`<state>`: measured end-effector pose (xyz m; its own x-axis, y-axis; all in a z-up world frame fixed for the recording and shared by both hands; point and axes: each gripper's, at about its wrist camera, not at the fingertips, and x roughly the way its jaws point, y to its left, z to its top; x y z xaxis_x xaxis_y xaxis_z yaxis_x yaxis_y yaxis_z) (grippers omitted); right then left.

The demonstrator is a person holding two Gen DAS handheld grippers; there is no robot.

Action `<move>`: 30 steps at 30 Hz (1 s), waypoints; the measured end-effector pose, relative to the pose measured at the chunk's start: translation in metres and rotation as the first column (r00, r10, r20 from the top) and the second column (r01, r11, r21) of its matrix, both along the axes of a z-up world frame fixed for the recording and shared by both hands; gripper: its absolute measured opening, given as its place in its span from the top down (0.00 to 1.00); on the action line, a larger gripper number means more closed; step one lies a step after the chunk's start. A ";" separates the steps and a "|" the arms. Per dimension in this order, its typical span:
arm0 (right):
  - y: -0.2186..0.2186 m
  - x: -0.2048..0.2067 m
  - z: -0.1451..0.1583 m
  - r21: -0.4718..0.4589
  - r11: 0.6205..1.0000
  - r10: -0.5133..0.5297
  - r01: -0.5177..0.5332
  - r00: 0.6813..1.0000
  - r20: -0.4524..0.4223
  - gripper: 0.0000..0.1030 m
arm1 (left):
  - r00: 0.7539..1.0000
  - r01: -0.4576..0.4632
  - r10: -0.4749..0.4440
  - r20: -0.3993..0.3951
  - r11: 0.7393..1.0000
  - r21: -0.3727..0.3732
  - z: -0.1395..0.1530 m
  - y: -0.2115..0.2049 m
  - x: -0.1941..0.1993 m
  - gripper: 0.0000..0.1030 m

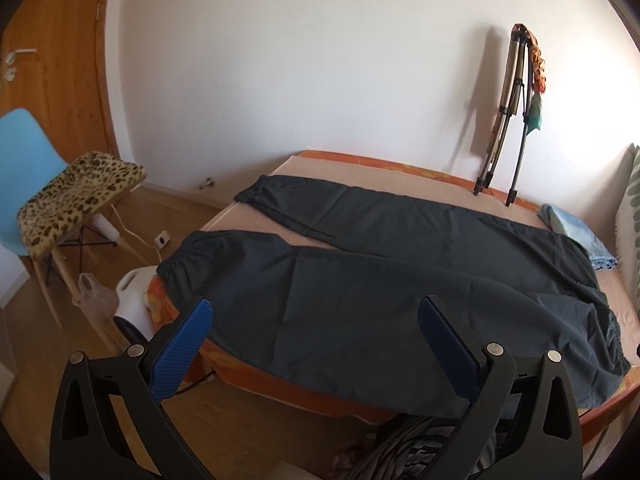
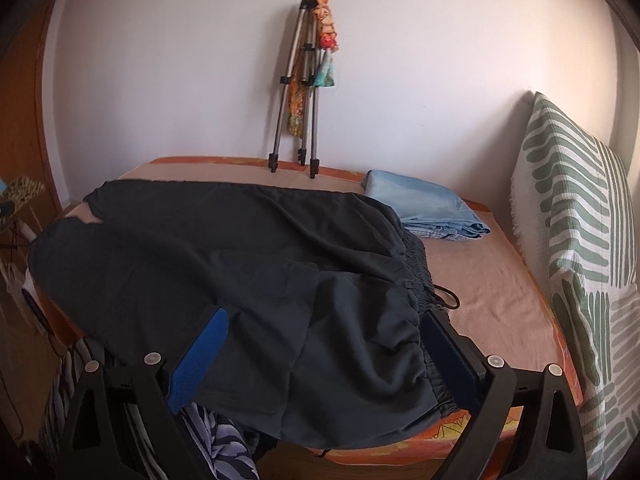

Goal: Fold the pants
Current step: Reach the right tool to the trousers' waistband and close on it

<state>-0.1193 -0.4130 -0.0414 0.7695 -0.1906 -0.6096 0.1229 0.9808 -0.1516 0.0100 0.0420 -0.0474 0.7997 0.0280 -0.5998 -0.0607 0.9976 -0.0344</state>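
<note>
Pants (image 1: pixel 400 280) overhang the bed (image 1: pixel 616 308), hem hidden; left tongs (image 1: pixel 316 316) and right tongs (image 2: pixel 324 328) gape wide.

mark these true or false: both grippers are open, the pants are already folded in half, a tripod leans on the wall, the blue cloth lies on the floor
1. Both the left gripper and right gripper have open jaws: true.
2. The pants are folded in half: false, both legs lie spread apart on the bed.
3. A tripod leans against the wall: true.
4. The blue cloth lies on the floor: false, it sits folded on the bed, beside the waistband.
</note>
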 end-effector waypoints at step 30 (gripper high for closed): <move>0.069 0.027 -0.125 -0.206 0.908 0.298 -0.366 0.907 -0.297 0.21 | 0.931 -0.328 0.260 -0.257 0.903 -0.277 -0.107 0.175 0.056 0.26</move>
<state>-0.0928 -0.3441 -0.1665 0.6407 -0.1233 -0.7578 -0.2791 0.8821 -0.3795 0.0662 0.2169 -0.1544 0.6393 0.0280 -0.7684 -0.3896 0.8734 -0.2923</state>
